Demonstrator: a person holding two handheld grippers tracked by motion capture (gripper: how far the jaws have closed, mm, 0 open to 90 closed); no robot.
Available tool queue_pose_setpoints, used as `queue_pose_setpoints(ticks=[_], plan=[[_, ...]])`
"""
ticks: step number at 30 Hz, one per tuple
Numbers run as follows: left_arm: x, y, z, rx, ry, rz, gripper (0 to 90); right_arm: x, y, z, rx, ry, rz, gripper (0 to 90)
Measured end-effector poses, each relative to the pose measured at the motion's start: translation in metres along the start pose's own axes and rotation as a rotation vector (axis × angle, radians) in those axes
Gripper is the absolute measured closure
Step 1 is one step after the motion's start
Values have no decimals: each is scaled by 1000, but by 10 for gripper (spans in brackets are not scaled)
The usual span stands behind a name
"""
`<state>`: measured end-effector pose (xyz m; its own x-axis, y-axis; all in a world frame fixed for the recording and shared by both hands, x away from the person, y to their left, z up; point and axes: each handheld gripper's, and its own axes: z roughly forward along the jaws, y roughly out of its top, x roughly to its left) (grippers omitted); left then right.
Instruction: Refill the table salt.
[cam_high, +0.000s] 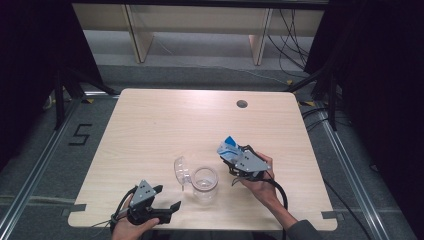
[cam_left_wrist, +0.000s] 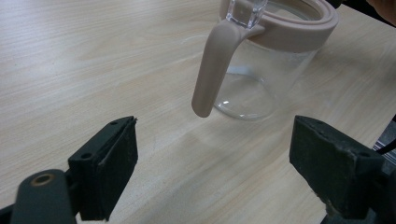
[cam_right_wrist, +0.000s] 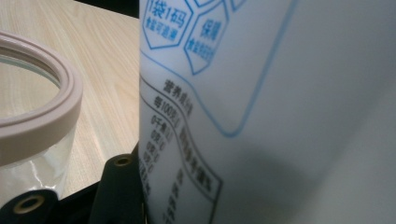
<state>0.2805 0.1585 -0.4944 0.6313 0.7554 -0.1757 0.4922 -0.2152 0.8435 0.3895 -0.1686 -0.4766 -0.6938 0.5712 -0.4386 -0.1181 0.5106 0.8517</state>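
Black rubber pads line the left tongs (cam_left_wrist: 215, 172), whose jaws stand wide apart with nothing between them, low over the pale wood-grain surface (cam_high: 150, 125) near its front edge. In the left gripper view they look toward a clear glass jar with a beige rim (cam_left_wrist: 261, 60), which stands upright on the surface a little way beyond them. A beige latch arm (cam_left_wrist: 212, 70) hangs down from the rim on the side facing these tongs, its tip clear of the wood. In the high view the left tongs (cam_high: 167, 197) sit at the lower left, in a hand (cam_high: 131, 227) that comes in from the bottom edge, and the jar (cam_high: 205, 182) is just to their right with its clear hinged lid (cam_high: 181, 170) swung open to the left.

The right tongs (cam_high: 231, 154) are clenched on a white pouch printed with blue outlines and small characters (cam_right_wrist: 261, 116); in the right gripper view the pouch rises close before the camera, one black jaw pressed against its lower left side, the other jaw hidden behind it. The jar rim (cam_right_wrist: 37, 116) lies just to the left of the pouch there. From above, the pouch (cam_high: 228, 148) is held off the surface just right of and beyond the jar, gripped by the right hand (cam_high: 260, 182).
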Motion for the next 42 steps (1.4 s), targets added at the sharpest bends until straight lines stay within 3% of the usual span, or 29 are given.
queue_pose_setpoints(ticks=[1,9,12,15,18,27,34,37,42], plan=[[0,0,0,-2,0,0,150,0,0,-1,10,-10,-24,488],[0,0,1,4,-2,12,150,2,2,0,15,1,-57,488],[0,0,1,-2,-2,-9,150,2,2,-1,20,-1,-64,488],[0,0,-1,-3,6,-4,150,2,2,-2,19,-6,-84,489],[0,0,-1,-3,8,-4,150,2,2,-3,27,-11,-126,489],[1,1,0,-4,-1,7,150,4,6,-7,13,1,-161,490],[1,0,0,-7,1,-9,150,1,9,-12,9,-13,-226,490],[1,0,0,-3,3,9,150,2,8,-12,17,-11,-214,490],[2,0,-3,-3,19,-7,150,2,7,-10,22,-12,-238,490]])
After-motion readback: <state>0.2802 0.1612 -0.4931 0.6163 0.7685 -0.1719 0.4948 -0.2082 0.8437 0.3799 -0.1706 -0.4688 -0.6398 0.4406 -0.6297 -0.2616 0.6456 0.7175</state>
